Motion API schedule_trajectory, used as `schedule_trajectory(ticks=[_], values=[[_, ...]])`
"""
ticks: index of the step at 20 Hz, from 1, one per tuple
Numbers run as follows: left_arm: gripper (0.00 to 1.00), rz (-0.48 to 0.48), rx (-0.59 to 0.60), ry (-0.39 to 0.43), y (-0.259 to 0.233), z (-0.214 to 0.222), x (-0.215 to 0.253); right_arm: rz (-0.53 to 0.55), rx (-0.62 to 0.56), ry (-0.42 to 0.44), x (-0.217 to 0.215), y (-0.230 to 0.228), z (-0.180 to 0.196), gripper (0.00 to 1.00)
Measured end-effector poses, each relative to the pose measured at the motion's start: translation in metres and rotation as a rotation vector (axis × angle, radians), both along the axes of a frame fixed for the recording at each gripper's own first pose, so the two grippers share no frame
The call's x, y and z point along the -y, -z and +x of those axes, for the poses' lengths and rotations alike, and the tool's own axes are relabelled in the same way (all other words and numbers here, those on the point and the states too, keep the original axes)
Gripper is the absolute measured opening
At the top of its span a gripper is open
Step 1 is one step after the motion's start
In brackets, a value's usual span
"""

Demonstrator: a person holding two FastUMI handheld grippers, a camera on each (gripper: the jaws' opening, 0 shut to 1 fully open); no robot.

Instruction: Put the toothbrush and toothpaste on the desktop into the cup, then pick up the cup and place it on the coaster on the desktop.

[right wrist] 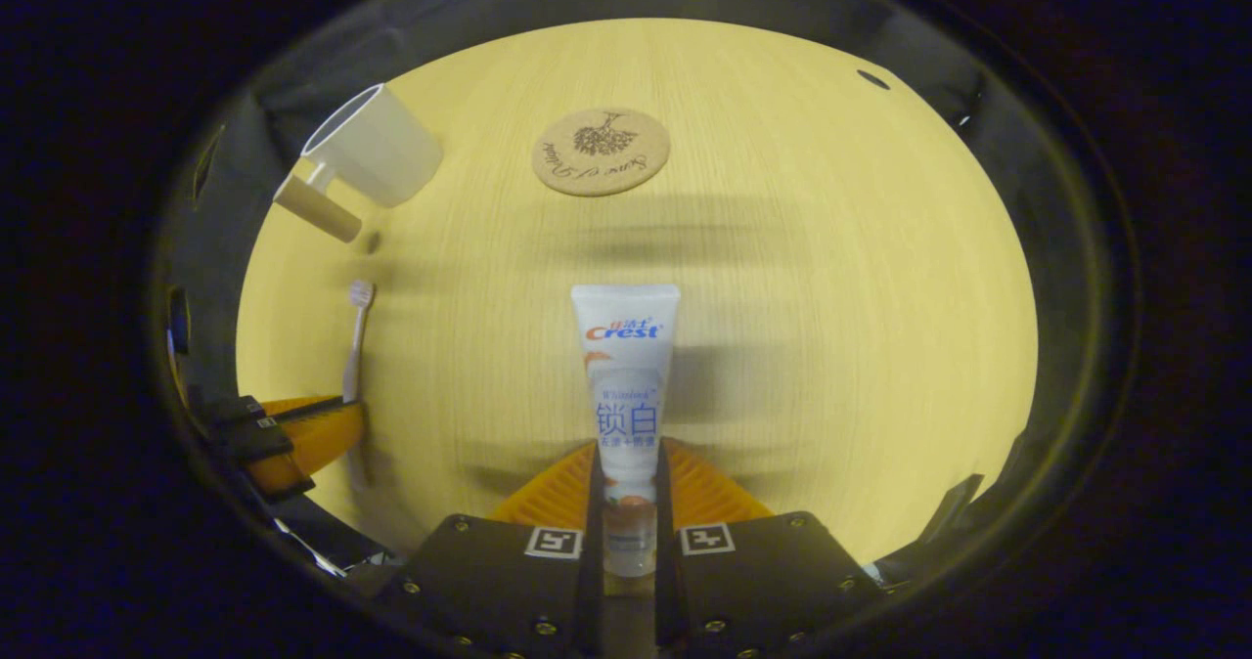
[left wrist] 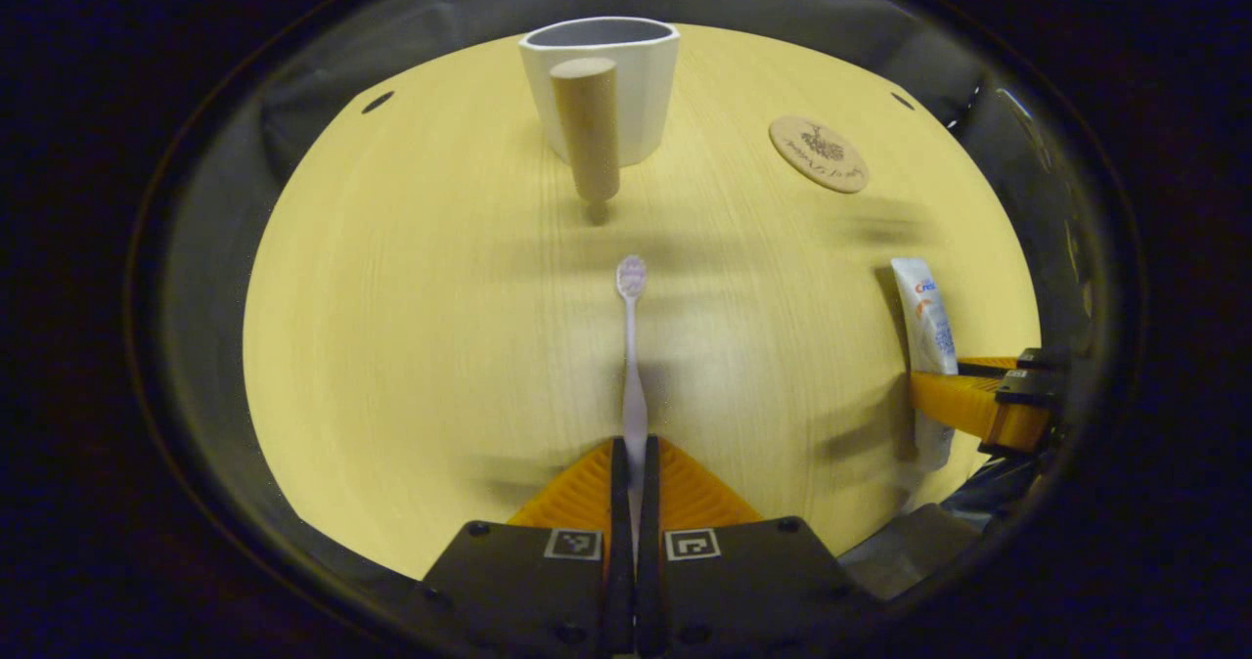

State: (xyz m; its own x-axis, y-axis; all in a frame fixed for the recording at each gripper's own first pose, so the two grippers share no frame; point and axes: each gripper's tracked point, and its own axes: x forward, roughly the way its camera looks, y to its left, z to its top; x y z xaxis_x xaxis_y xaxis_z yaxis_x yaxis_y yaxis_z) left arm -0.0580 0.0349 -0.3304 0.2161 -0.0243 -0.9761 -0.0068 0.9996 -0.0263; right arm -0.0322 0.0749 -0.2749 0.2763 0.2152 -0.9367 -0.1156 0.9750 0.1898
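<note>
Left gripper [left wrist: 634,463] fingers clamp toothbrush [left wrist: 632,346], bristles pointing forward at cup [left wrist: 604,82]; right gripper [right wrist: 626,473] fingers clamp toothpaste [right wrist: 626,375], lengthwise toward coaster [right wrist: 601,151].

Both tools [left wrist: 634,463] [right wrist: 626,473] clamped (level) — low.

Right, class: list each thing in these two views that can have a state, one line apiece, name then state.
left hand-held gripper: shut on the toothbrush.
right hand-held gripper: shut on the toothpaste.
toothbrush: gripped by its handle, bristle head pointing toward the cup.
toothpaste: gripped near its cap end, flat end forward.
cup: upright on the desktop, nothing visible inside.
coaster: flat on the desktop, bare.
</note>
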Motion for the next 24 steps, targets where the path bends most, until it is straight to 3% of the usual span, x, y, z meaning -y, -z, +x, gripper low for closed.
schedule_trajectory(ticks=[12, 18, 24], values=[[0.09, -0.016, 0.154, -0.057, -0.040, 0.008, -0.006, 0.076, 0.163, 0.001, -0.009, -0.040, 0.015, 0.21], [0.09, -0.038, 0.280, -0.108, -0.074, 0.014, -0.011, 0.113, 0.351, -0.026, -0.016, -0.083, 0.031, 0.24], [0.09, -0.030, 0.447, -0.143, -0.135, 0.026, -0.033, 0.185, 0.524, -0.034, -0.027, -0.131, 0.051, 0.21]])
